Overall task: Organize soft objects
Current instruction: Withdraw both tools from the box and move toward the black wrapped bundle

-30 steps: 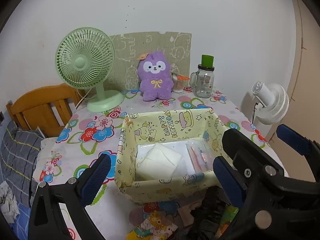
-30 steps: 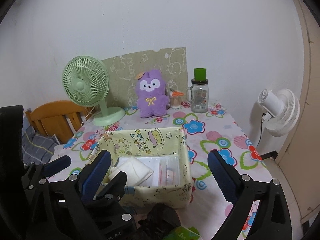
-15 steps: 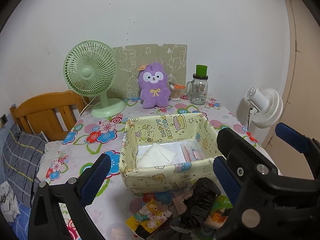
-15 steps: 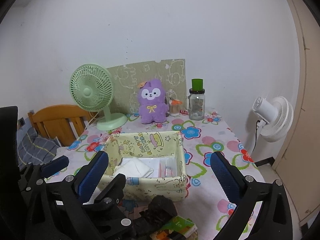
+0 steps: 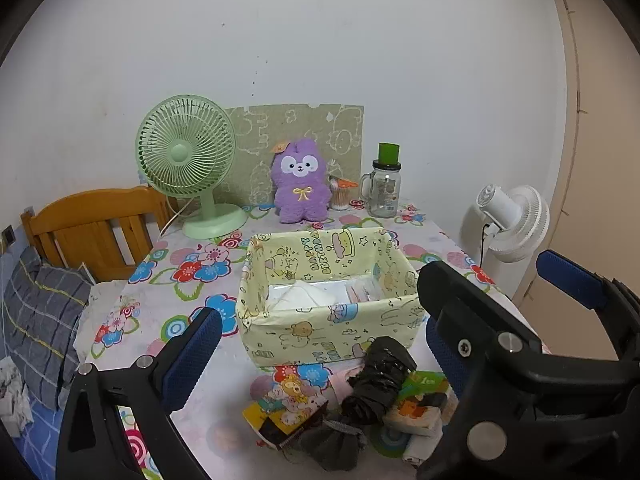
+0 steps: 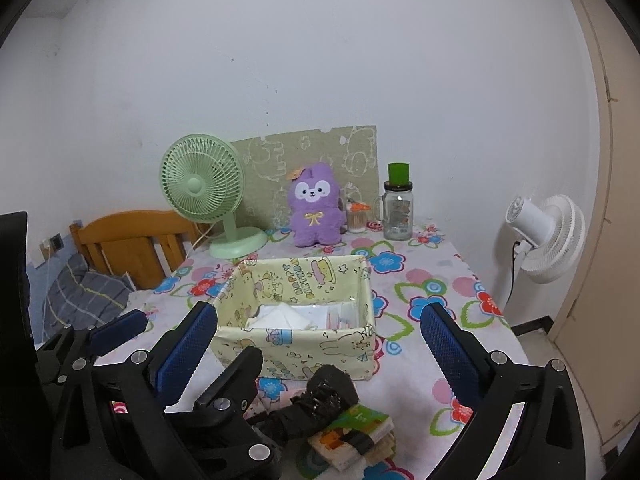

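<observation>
Both grippers, left gripper (image 5: 320, 354) and right gripper (image 6: 320, 344), hang spread and empty. The pale yellow cartoon-print fabric box (image 5: 332, 332) mid-table holds white folded cloth (image 5: 302, 298); a pile of dark rolled socks and small cloths (image 5: 360, 404) waits at the table's near edge.

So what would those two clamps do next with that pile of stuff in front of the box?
Probably lower the right gripper onto the black bundle and close on it. Both grippers hang open and empty, the left gripper too. The bundle tops the pile just before the yellow fabric box, which has room beside the white cloth.
</observation>
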`<state>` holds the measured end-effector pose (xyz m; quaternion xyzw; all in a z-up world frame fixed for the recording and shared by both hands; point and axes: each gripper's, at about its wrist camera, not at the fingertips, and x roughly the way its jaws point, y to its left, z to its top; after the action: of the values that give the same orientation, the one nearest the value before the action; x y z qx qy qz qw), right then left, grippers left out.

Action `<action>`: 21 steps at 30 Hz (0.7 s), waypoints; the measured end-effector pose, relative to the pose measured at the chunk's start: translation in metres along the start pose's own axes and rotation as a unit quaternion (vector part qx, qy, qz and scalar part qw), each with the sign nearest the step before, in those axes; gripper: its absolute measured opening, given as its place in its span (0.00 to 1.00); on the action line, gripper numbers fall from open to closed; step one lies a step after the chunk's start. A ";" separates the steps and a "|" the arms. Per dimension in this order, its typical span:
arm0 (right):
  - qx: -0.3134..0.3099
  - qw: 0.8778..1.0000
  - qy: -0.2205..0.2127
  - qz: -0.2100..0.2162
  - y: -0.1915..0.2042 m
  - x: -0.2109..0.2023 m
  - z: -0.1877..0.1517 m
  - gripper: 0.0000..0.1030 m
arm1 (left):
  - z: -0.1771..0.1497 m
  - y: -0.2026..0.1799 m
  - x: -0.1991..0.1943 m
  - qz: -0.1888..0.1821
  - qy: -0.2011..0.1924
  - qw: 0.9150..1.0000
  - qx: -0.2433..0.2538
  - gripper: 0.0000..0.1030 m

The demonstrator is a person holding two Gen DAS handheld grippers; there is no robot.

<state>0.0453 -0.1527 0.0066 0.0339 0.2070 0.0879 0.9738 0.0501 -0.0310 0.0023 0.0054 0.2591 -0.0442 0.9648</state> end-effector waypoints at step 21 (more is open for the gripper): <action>-0.024 1.000 -0.002 -0.012 -0.001 -0.017 -0.044 1.00 | -0.047 -0.008 -0.009 -0.006 -0.013 1.000 0.003 0.99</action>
<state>0.0120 -0.1554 -0.0271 0.0084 0.2028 0.0810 0.9758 0.0180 -0.0365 -0.0342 0.0059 0.2467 -0.0507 0.9677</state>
